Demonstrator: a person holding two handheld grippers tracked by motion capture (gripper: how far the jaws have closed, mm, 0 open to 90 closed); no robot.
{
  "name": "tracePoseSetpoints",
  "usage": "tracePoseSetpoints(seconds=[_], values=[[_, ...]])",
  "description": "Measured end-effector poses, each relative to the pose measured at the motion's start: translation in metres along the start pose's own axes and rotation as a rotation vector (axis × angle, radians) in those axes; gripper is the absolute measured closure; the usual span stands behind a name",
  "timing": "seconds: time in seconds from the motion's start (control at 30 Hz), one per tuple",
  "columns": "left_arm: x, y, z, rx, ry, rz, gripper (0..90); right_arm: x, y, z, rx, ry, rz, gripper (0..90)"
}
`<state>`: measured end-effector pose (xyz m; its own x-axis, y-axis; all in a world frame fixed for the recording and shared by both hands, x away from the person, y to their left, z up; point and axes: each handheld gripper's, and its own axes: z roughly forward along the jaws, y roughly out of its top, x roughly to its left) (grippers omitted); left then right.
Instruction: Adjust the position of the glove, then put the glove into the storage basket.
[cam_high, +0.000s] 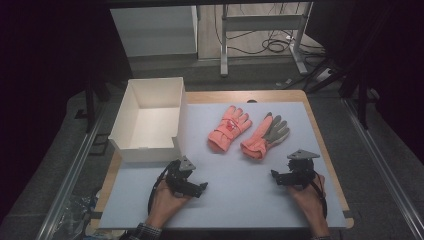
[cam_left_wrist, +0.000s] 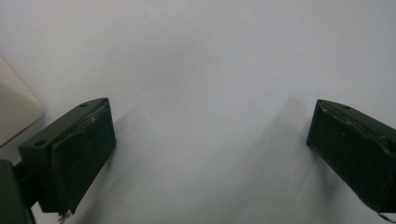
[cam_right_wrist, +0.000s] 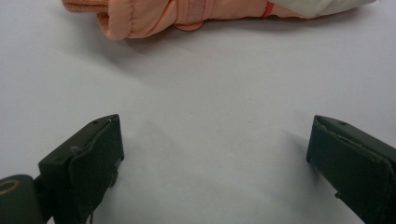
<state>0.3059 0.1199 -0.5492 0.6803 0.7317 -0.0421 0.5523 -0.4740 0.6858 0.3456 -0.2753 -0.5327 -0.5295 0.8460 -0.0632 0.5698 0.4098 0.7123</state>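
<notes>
Two salmon-pink gloves lie side by side on the pale mat: one glove (cam_high: 229, 128) back up, the other glove (cam_high: 265, 135) with a grey palm showing. In the right gripper view the grey-palmed glove (cam_right_wrist: 187, 14) lies across the top, well ahead of the jaws. My left gripper (cam_high: 196, 188) rests near the front left of the mat, open, nothing between its jaws (cam_left_wrist: 210, 154). My right gripper (cam_high: 278, 178) sits at the front right, below the gloves, open and empty (cam_right_wrist: 215, 163).
An open white box (cam_high: 148, 120) stands at the mat's back left, just beyond my left gripper; its corner (cam_left_wrist: 14, 112) shows in the left gripper view. The wooden table edge (cam_high: 320, 135) borders the mat. Table legs and cables lie on the floor behind.
</notes>
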Motion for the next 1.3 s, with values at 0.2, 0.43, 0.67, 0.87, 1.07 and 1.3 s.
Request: tracePoseSetpoints(seconds=[0.2, 0.43, 0.67, 0.87, 1.07, 1.3], values=[[-0.001, 0.000, 0.000, 0.003, 0.007, -0.002, 1.1, 0.000, 0.000, 0.000, 0.004, 0.003, 0.001, 4.2], [0.000, 0.000, 0.000, -0.002, 0.002, -0.007, 1.0, 0.000, 0.001, 0.000, 0.008, 0.003, 0.005, 4.2], [0.000, 0.000, 0.000, -0.006, -0.001, -0.008, 1.1, 0.000, 0.001, 0.000, 0.013, 0.003, 0.007, 4.4], [0.000, 0.000, 0.000, -0.006, 0.001, -0.007, 1.1, 0.000, 0.002, -0.002, 0.014, 0.006, 0.009, 7.3], [0.000, 0.000, 0.000, -0.006, 0.002, -0.007, 1.1, -0.001, 0.004, -0.004, 0.022, 0.015, 0.014, 10.6], [0.000, -0.001, 0.000, -0.006, 0.002, -0.007, 1.1, -0.006, 0.016, -0.009, -0.008, 0.038, 0.071, 12.0]])
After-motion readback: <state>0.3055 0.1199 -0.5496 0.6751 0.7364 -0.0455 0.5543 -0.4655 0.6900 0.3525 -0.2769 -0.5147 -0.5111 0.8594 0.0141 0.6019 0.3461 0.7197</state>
